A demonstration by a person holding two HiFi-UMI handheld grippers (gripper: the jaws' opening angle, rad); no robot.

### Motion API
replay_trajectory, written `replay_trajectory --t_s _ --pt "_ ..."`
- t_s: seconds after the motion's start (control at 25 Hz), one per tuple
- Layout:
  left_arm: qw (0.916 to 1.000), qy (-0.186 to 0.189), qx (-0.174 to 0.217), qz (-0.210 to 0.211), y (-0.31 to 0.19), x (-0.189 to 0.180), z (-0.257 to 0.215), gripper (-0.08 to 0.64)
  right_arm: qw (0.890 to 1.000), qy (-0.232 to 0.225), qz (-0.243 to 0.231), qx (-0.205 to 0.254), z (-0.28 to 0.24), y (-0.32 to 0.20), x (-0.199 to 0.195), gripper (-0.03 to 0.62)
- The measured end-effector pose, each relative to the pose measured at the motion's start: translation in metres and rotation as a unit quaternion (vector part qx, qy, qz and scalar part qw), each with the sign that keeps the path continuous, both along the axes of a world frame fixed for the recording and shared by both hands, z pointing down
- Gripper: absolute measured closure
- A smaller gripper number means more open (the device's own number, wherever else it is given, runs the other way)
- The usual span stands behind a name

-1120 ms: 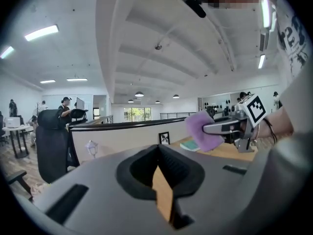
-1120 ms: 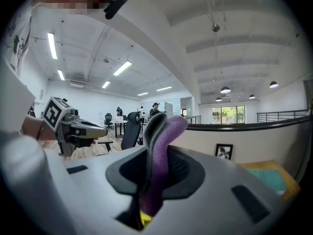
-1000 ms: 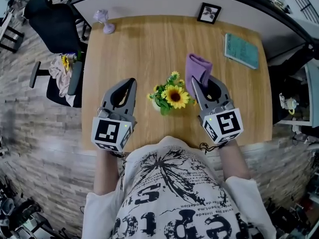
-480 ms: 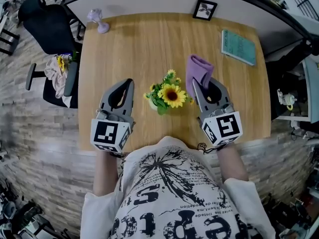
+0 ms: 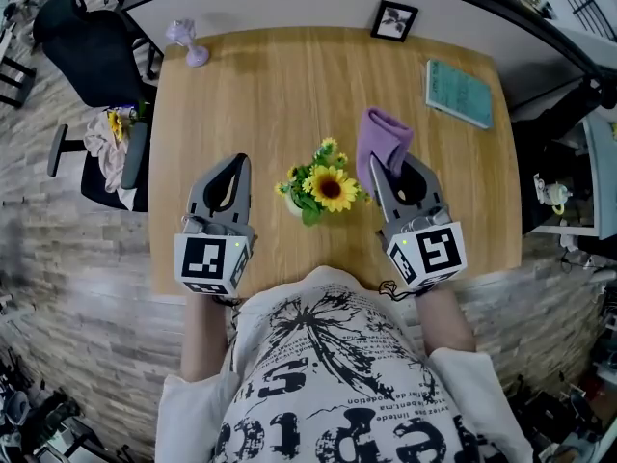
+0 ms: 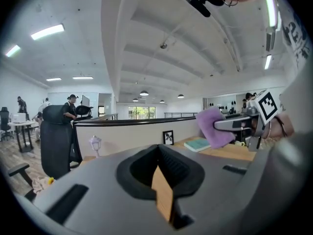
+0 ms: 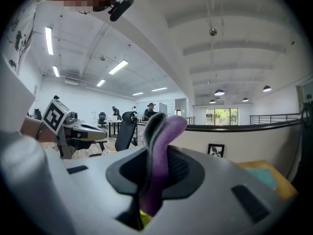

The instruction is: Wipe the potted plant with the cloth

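Wooden table holds the potted plant near its front edge, and my right gripper, jaws clamping the cloth, sits just beside it toward the right edge, while my left gripper has its jaws closed and empty.

There was one bench with one plant, one book, one frame and one lamp. There were also one cloth, one chair and two claws: the left claw and the right claw.

Someone is wearing a white, black-printed T-shirt; the grey left gripper and right gripper are bearing black-and-white marker cubes, possibly with green lights.
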State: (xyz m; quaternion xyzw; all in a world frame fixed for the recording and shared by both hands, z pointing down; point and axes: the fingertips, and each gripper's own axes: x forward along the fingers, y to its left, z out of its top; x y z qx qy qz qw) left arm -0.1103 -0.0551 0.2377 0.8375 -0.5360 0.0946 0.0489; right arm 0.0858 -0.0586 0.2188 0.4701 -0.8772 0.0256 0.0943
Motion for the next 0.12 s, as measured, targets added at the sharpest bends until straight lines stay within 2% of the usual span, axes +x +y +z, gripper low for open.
replay_trajectory --t_s 0.12 --pt "1.0 0.0 -0.001 -0.001 -0.0008 -0.003 0.0006 0.555 1.0 0.006 0.001 0.003 0.0017 -0.0011 -0.0006 0.528"
